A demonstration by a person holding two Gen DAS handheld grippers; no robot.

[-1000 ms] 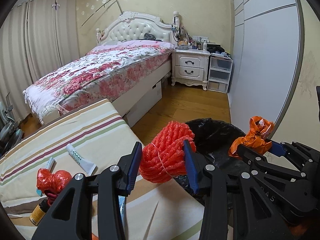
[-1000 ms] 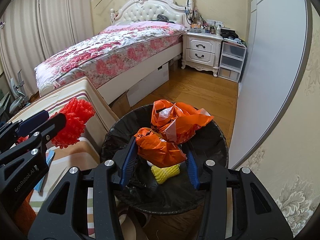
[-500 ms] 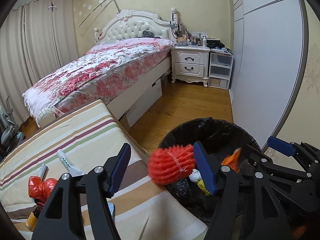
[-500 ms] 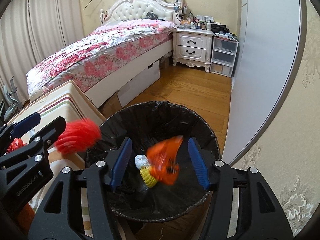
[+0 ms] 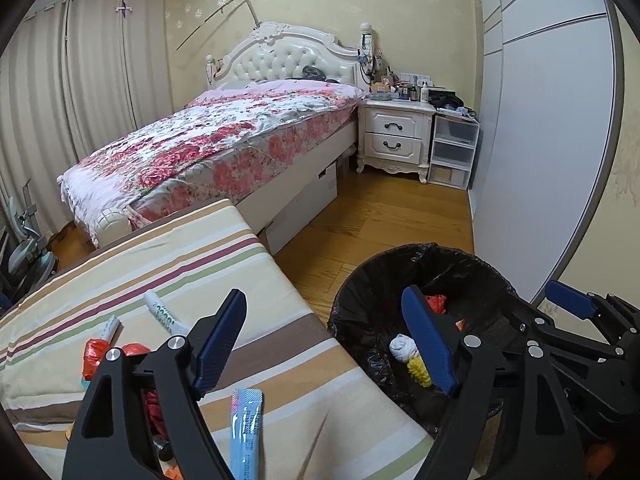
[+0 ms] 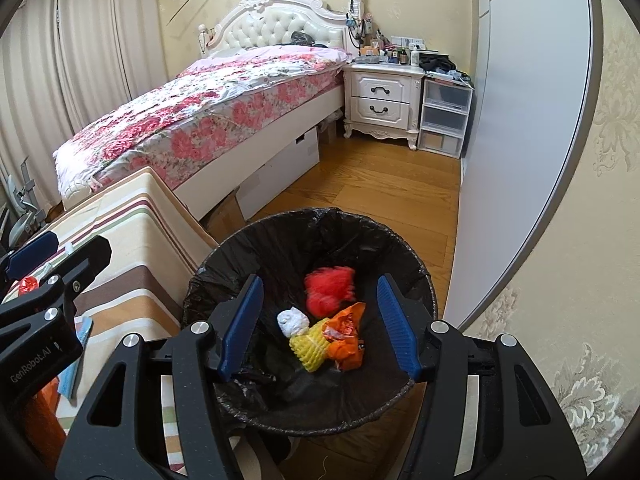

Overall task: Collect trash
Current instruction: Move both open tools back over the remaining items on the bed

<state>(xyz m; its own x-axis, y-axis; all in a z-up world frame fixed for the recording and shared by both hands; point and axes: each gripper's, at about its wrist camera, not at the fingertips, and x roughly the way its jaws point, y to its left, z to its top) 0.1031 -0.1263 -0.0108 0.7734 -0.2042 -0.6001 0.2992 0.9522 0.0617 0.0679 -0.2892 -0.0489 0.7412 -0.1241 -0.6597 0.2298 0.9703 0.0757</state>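
Note:
A black-lined trash bin (image 6: 416,264) stands on the floor beside the striped cushion (image 5: 132,272). Inside lie a red foam net (image 6: 330,288), an orange bag (image 6: 346,336), a yellow foam net (image 6: 310,346) and a white wad (image 6: 293,321). My right gripper (image 6: 320,324) is open and empty above the bin. My left gripper (image 5: 326,344) is open and empty over the cushion's edge and the bin's rim (image 5: 348,292). On the cushion lie two white tubes (image 5: 162,314), a blue sachet (image 5: 246,428) and red-orange wrappers (image 5: 96,354).
A bed (image 5: 224,140) with a floral cover stands behind the cushion. A white nightstand (image 5: 394,136) and plastic drawers (image 5: 452,152) are at the back. A white wardrobe door (image 5: 540,160) runs along the right. Wooden floor (image 5: 384,216) lies between.
Both grippers opened. The red foam net dropped from my left gripper and the orange bag from my right gripper into the bin.

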